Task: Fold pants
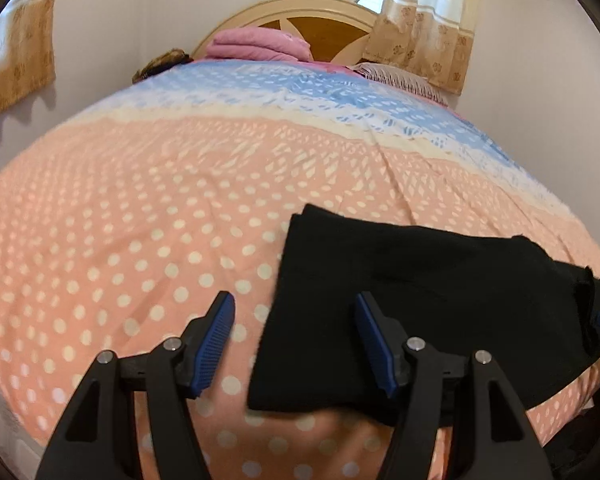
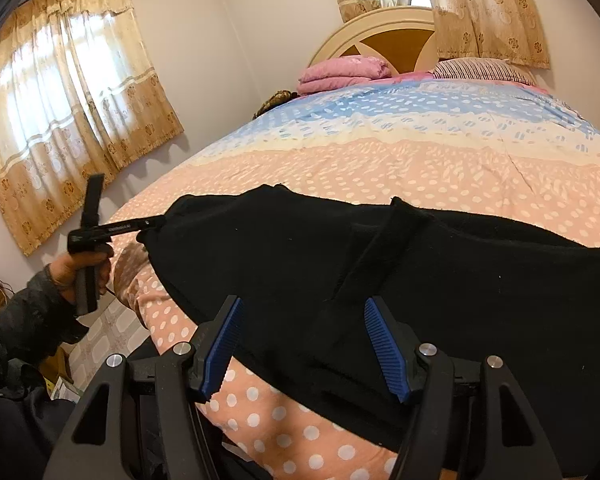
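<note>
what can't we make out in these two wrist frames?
- Pants: right end runs off the right wrist view's edge.
- Left wrist view: near pants edge sits behind the left hand-held gripper.
- Dark brown thing beside the pink bedding: too small to identify.

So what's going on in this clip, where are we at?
A person with a handheld claw in each hand is folding black pants on a bed with a polka-dot bedspread. Both the left claw and right claw are open over the near edge of the pants, gripping nothing. The pants lie partly folded.
</note>
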`<state>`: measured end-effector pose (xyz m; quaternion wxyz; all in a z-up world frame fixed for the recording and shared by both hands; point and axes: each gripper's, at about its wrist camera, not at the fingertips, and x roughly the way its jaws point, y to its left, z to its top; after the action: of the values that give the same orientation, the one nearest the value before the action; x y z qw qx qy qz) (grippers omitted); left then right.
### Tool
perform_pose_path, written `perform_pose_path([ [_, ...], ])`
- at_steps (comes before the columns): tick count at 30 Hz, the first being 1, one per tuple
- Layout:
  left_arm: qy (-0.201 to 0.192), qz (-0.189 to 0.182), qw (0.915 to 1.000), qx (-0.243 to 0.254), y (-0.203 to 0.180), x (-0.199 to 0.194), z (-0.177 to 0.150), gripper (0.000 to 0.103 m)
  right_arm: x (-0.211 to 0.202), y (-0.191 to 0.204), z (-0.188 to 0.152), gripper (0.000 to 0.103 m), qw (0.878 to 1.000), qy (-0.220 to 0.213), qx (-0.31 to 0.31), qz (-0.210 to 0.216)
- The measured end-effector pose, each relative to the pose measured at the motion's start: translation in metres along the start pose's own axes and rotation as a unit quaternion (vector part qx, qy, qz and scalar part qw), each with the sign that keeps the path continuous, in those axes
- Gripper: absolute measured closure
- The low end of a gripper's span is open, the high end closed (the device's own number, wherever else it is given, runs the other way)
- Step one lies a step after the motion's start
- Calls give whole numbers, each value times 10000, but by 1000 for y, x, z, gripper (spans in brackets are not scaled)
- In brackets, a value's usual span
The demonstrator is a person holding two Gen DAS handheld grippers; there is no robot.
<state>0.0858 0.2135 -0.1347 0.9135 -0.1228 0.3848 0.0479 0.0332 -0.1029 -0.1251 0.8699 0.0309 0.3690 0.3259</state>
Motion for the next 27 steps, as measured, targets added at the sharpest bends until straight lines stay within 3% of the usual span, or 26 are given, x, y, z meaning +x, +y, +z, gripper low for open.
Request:
perform_pose_path([
  [4, 56, -262, 9994, -215, 6, 5, -2, 38, -1, 1, 0, 39, 10000, -4, -13, -23],
  [9, 161, -510, 9985, -126, -2, 6, -5, 43, -3, 0, -2, 39, 10000, -26, 5, -9],
  [12, 176, -477, 9987, -26, -8, 6, -7, 44, -4, 1, -1, 39, 10000, -56, 20, 11],
  [15, 165, -558, 9981, -181, 1, 5, -7, 54, -4, 3, -1, 39, 10000, -67, 12, -2],
  [17, 150, -685, 9970, -321, 5, 1, -6, 69, -5, 2, 0, 39, 9999, -104, 30, -2],
  [18, 164, -789, 9960, -380, 7, -2, -6, 71, -6, 2, 0, 39, 9999, -125, 45, -7],
  [27, -439, -1316, 9883, -629, -6, -41, 4, 75, -11, -5, 1, 39, 9995, -262, 137, -71],
])
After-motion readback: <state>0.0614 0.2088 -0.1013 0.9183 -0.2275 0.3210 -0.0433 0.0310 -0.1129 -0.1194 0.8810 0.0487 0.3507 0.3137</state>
